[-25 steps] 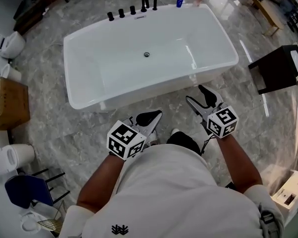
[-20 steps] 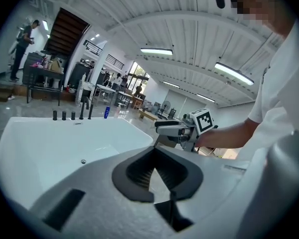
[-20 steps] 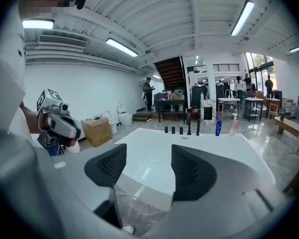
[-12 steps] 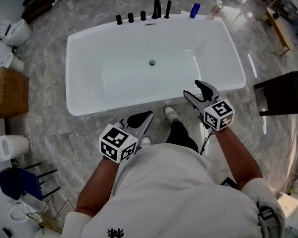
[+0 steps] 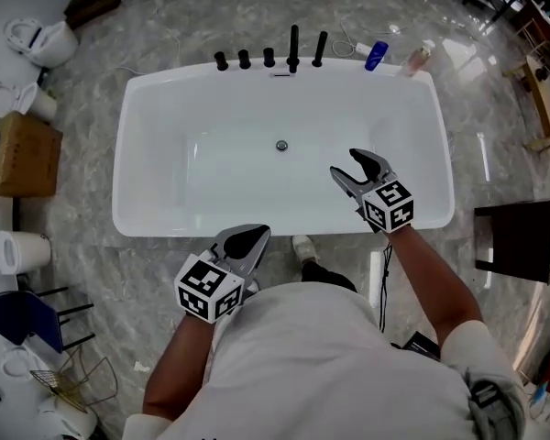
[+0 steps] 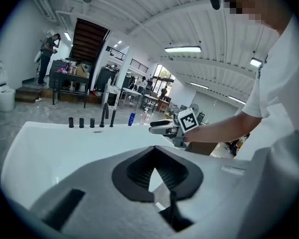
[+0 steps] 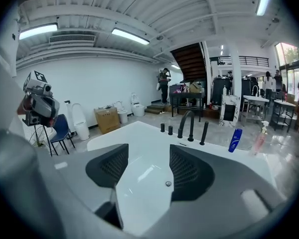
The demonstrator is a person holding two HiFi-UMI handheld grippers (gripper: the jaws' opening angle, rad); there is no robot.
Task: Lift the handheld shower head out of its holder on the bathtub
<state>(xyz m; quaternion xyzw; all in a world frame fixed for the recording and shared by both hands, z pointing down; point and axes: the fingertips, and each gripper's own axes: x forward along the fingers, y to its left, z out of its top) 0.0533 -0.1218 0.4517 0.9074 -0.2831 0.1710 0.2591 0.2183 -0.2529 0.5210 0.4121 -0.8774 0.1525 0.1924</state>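
The wide, empty right claw [image 5: 346, 161] is closing slightly over the glossy white rectangular bathtub [image 5: 202, 168], with the slim black handheld shower head [image 5: 320, 49] well ahead of it. The left claw [image 5: 247, 237] is hanging shut.

The bathtub [image 5: 128, 154] stands mid-floor. On its 12 o'clock rim three knobs [image 5: 245, 59] stand in a row, with the spout [image 5: 294, 49] to their right and the handheld shower head [image 5: 320, 49] just right of that. Two bottles [image 5: 376, 56] lie further right. From the tub, a cardboard box [image 5: 18, 154] sits at 9 o'clock and a stool [image 5: 522, 241] at 4 o'clock.
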